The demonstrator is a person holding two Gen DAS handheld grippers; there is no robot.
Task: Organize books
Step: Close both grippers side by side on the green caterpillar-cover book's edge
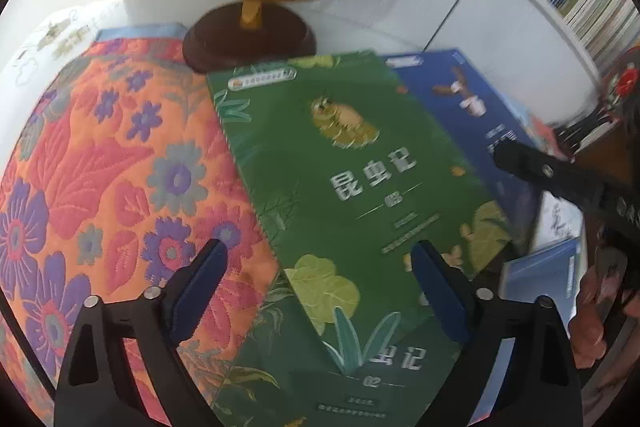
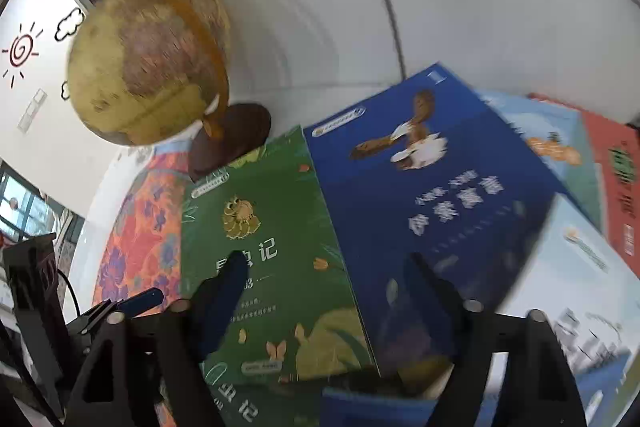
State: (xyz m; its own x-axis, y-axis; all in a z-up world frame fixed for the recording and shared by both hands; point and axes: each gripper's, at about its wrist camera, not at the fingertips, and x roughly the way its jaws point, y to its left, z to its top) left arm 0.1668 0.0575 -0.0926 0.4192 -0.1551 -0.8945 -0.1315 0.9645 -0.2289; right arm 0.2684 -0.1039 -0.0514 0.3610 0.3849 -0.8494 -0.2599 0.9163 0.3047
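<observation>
Both fingers (image 1: pixel 218 259) spread, above green book (image 1: pixel 340 155)

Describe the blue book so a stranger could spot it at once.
Find the globe on its dark base. In front lies a green book; the blue book lies against its right side. Alone among its neighbours, it has a dark blue cover with a brown-and-white figure.

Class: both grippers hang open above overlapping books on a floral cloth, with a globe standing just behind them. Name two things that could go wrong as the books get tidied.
1. The green book overlaps a second green book and the blue book; the left gripper might pinch or drag several at once.
2. The globe stands close behind the books; a pushed book could knock its base.
</observation>
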